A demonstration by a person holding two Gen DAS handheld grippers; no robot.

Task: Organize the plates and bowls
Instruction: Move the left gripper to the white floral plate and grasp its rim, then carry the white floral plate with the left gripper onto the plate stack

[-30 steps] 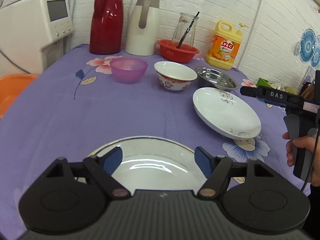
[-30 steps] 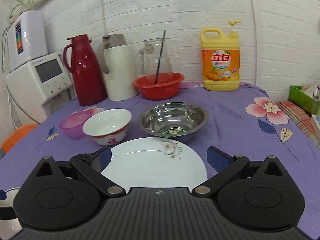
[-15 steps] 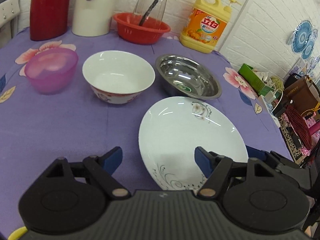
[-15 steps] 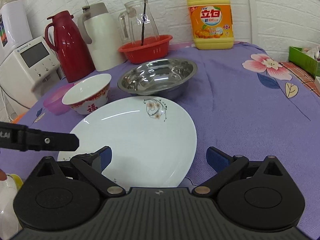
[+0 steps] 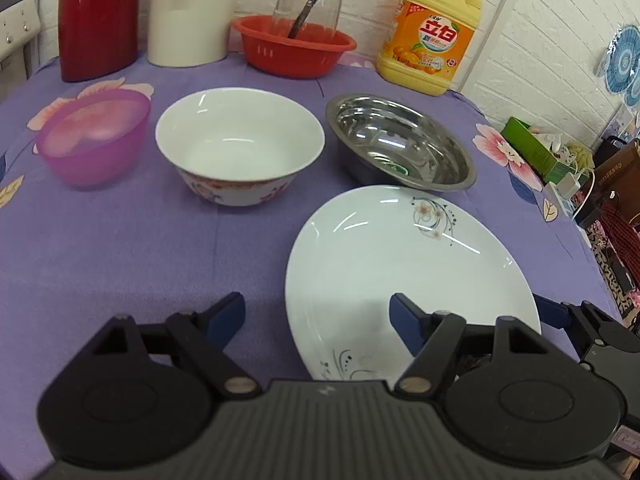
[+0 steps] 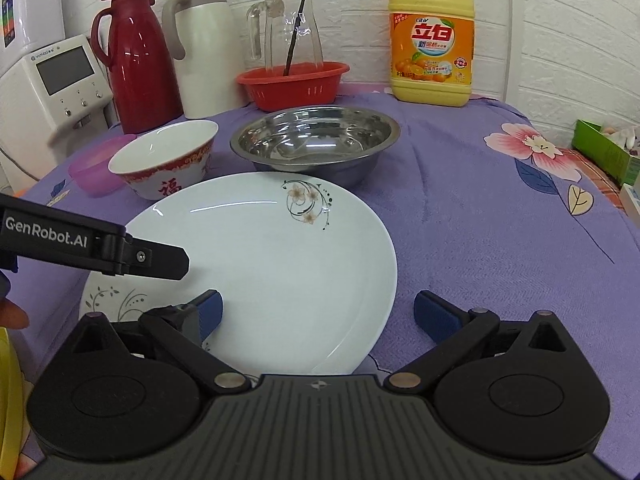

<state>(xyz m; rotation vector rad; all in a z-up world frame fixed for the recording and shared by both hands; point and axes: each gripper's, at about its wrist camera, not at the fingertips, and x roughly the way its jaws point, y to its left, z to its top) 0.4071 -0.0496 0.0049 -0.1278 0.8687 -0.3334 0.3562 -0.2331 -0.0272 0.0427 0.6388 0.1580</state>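
A white oval plate with a flower print [image 5: 404, 264] [image 6: 276, 264] lies on the purple tablecloth. My left gripper [image 5: 318, 316] is open, low over the plate's near left edge; its right finger hangs over the plate. My right gripper [image 6: 318, 312] is open, its jaws straddling the plate's near right edge. Behind the plate stand a white bowl with red pattern [image 5: 240, 144] [image 6: 164, 160], a steel bowl [image 5: 400, 142] [image 6: 316, 140] and a pink plastic bowl [image 5: 94, 138] [image 6: 94, 168]. The left gripper's side shows in the right wrist view [image 6: 96, 244].
At the back stand a red thermos [image 6: 136, 60], a white jug [image 6: 204, 48], a red basket with a glass pitcher [image 6: 294, 84] and a yellow detergent bottle [image 6: 432, 40]. A water dispenser [image 6: 60, 84] is at the left. A green tissue box [image 5: 532, 148] sits at the table's right edge.
Both grippers moved in on the flower-print plate and lower. The left gripper left the gold-rimmed plate it was over a second ago. Both stayed open.
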